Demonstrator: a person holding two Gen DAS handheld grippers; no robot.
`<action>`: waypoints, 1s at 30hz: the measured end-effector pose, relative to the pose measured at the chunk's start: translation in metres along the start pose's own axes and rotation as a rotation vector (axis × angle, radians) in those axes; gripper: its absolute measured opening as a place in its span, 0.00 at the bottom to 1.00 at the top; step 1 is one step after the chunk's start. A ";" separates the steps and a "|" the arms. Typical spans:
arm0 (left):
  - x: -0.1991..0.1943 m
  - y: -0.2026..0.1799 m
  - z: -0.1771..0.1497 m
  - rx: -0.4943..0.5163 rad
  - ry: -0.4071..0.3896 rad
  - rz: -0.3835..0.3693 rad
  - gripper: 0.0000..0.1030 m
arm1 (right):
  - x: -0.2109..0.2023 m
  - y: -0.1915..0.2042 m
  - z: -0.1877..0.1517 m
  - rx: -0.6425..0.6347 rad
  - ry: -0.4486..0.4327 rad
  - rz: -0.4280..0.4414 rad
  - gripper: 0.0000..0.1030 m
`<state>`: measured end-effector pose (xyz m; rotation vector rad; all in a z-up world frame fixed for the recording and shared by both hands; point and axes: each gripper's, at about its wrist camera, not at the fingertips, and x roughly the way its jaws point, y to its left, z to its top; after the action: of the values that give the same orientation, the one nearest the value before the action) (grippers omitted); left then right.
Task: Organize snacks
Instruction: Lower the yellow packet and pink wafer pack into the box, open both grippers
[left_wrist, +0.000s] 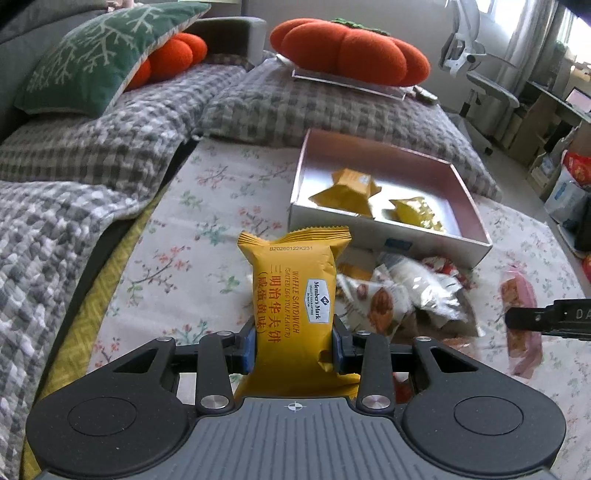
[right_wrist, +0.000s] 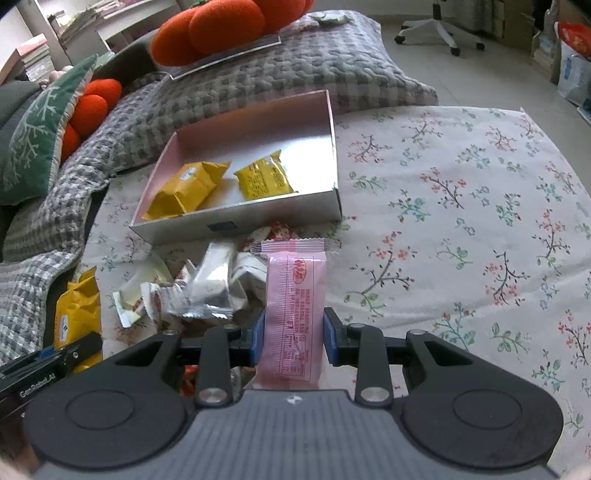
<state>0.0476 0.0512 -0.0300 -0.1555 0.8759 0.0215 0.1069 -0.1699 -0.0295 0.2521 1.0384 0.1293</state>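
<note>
My left gripper (left_wrist: 293, 349) is shut on a yellow waffle sandwich packet (left_wrist: 295, 291), held upright above the floral cloth. My right gripper (right_wrist: 294, 338) is shut on a pink snack packet (right_wrist: 295, 314), also upright. Ahead lies an open shallow box (left_wrist: 476, 218) (right_wrist: 240, 225) with yellow packets (left_wrist: 347, 192) (right_wrist: 188, 188) inside. A heap of silver and white wrapped snacks (left_wrist: 410, 291) (right_wrist: 207, 284) lies just in front of the box. In the left wrist view the pink packet (left_wrist: 521, 317) and the right gripper's finger (left_wrist: 546, 317) show at the right edge.
The floral cloth (right_wrist: 461, 221) stretches open to the right of the box. Grey checked cushions (left_wrist: 92, 155), orange pumpkin pillows (left_wrist: 347, 48) and a green pillow (left_wrist: 99, 59) lie behind. An office chair (left_wrist: 480, 74) and bags stand on the floor at far right.
</note>
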 end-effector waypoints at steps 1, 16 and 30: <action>-0.001 -0.002 0.002 0.003 -0.003 -0.005 0.34 | -0.002 0.001 0.001 -0.002 -0.003 0.008 0.28; -0.002 -0.034 0.055 0.076 -0.096 -0.116 0.34 | 0.008 0.013 0.027 -0.038 -0.041 -0.007 0.28; 0.067 -0.040 0.111 -0.041 -0.089 -0.298 0.34 | 0.031 0.023 0.096 -0.069 -0.152 -0.004 0.28</action>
<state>0.1785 0.0250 -0.0058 -0.3195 0.7570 -0.2304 0.2057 -0.1550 -0.0026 0.1940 0.8814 0.1402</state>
